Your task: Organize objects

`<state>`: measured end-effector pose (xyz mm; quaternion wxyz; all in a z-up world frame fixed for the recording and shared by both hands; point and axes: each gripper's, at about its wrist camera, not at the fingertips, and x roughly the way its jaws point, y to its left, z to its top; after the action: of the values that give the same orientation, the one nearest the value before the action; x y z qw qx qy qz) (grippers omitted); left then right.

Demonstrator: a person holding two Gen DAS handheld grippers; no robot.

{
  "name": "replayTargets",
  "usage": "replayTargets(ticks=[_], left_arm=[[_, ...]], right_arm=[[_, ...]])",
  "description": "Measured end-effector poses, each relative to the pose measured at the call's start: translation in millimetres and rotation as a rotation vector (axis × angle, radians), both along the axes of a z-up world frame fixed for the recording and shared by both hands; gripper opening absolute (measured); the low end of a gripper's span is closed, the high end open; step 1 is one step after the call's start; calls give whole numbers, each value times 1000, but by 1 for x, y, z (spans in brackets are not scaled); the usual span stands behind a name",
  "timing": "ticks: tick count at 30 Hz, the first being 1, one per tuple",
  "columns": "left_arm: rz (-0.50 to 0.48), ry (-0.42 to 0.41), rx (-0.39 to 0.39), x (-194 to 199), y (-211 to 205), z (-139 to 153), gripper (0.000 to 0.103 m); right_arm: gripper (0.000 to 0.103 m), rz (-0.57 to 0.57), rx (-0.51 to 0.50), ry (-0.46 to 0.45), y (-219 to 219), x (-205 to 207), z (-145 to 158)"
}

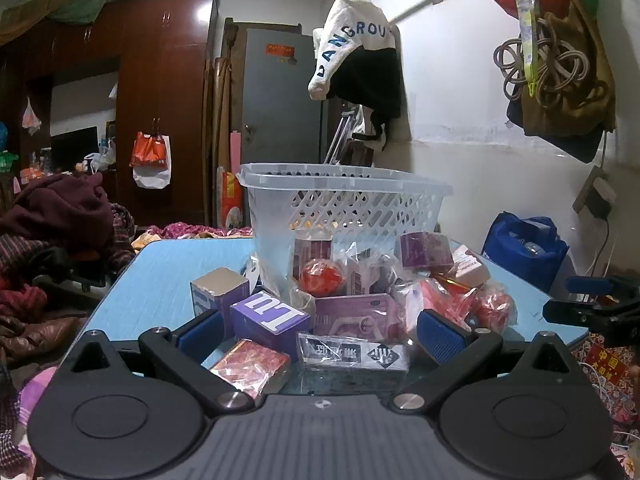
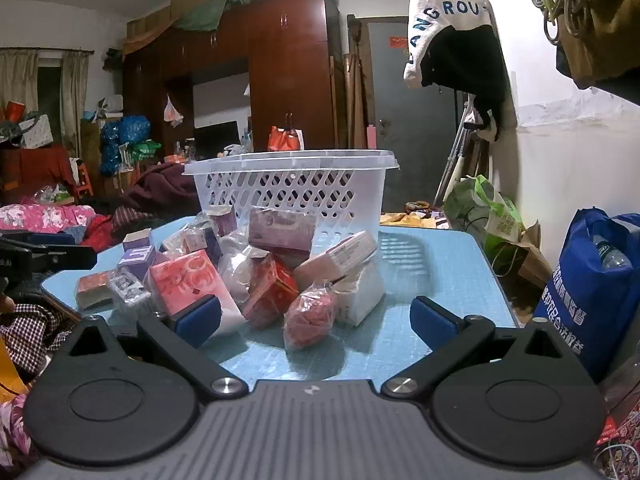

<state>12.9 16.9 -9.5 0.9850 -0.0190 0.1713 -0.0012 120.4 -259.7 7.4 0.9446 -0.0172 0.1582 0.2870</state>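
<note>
A clear plastic basket stands at the back of a blue table; it also shows in the right wrist view. Several small boxes and wrapped packets lie piled in front of it. My left gripper is open and empty at the table's near edge, with a purple box, a red packet and a black-and-white packet between its fingers. My right gripper is open and empty, with a red mesh ball in plastic and a red box just ahead of it.
A blue shopping bag stands right of the table. Clothes are heaped on the left. A white and black garment hangs on the wall behind the basket. The right gripper shows at the right edge of the left wrist view.
</note>
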Motion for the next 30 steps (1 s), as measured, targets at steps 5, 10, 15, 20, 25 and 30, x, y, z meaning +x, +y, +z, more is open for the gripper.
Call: replayTargets(ticks=[5, 10, 15, 20, 25, 30], left_arm=[[0, 2, 1, 1, 0, -1, 103], [-4, 2, 2, 1, 0, -2, 103], [-7, 3, 2, 0, -1, -2, 103], [-7, 0, 2, 0, -1, -2, 103], [-5, 0, 0, 1, -1, -2, 103], [-5, 0, 2, 1, -2, -2, 103]], right_arm=[[103, 8, 9, -1, -1, 0, 0], [103, 13, 9, -2, 0, -1, 1], [103, 15, 7, -4, 0, -1, 0], [103, 16, 7, -4, 0, -1, 0], [103, 13, 9, -4, -1, -1, 0], [103, 13, 9, -4, -1, -1, 0]])
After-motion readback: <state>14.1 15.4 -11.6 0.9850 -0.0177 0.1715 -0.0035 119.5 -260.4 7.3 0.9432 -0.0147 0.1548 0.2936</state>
